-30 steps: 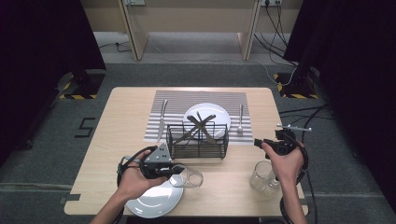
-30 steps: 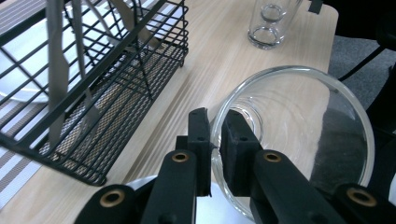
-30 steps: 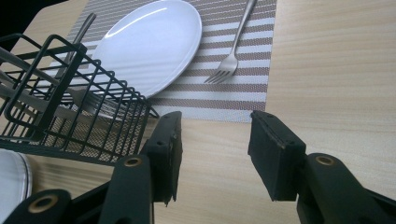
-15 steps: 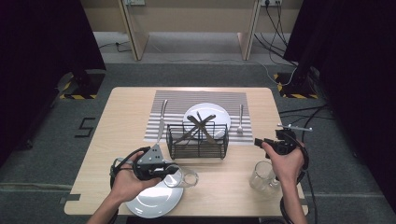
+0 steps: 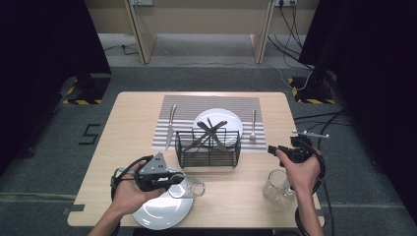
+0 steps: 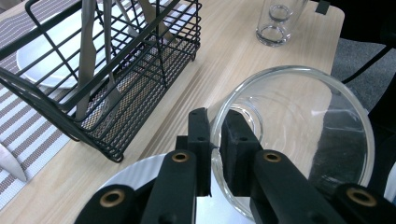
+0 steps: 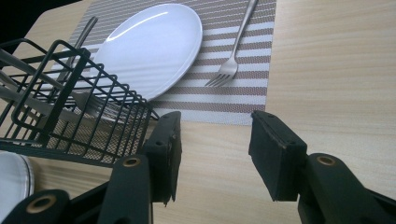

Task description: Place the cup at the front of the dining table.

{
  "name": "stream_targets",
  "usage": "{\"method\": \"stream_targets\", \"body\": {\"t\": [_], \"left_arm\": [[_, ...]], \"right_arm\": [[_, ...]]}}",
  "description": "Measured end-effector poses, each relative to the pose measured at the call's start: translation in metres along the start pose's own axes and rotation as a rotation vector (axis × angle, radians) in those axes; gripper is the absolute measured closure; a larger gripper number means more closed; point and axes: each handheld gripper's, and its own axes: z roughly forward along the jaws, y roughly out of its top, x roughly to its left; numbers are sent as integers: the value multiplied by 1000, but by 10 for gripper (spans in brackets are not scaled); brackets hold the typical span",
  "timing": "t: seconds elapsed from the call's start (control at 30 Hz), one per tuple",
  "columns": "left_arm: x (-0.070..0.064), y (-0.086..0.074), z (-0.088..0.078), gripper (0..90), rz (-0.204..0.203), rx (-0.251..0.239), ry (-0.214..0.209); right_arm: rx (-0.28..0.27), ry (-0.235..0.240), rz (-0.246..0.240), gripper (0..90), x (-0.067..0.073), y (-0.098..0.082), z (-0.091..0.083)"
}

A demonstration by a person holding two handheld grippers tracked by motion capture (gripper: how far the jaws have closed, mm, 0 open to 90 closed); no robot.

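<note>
Two grippers, no readable writing.
Left gripper [image 6: 215, 140] clamped on glass [image 6: 299, 140] rim near table's [image 5: 246, 196] front edge; right gripper [image 7: 212, 154] wide, empty.

Even, soft light falls from overhead on the pale wooden table [image 5: 133, 123], while the floor either side of it sinks into near-black. Shadows under the black wire basket [image 5: 209, 148] are faint and short. The high view is slightly soft. In the left gripper view the clear drinking glass [image 6: 299, 140] shows pale glare along its rim, and the nearest black jaws blur.
</note>
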Motion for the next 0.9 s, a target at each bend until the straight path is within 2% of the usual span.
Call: {"method": "stream_targets", "body": {"t": [0.9], "left_arm": [[4, -12, -20, 826, -25, -8, 35]], "right_arm": [[-6, -5, -3, 536, -1, 1, -1]]}}
